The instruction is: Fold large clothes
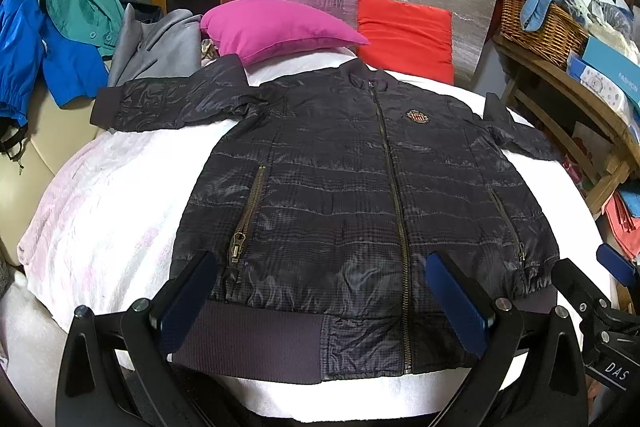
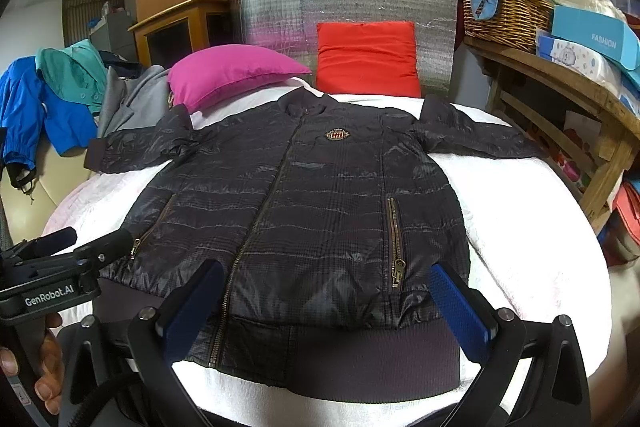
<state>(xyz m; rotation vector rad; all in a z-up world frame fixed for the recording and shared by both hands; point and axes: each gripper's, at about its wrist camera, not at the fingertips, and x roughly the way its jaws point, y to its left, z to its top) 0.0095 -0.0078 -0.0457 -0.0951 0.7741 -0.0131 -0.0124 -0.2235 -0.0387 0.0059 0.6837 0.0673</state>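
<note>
Folding has not begun: your left gripper [image 1: 320,307] and right gripper [image 2: 328,311] hover with fingers wide and empty over the hem of the zipped bomber jacket [image 1: 352,195] lying flat on the bed [image 1: 112,211], so next bring a sleeve [image 1: 168,103] across the chest.

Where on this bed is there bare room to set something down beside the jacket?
White bedcover lies bare left of the jacket, below its spread sleeve, and right of the hem below the other sleeve. Crowded at the head: magenta pillow, red pillow.
</note>
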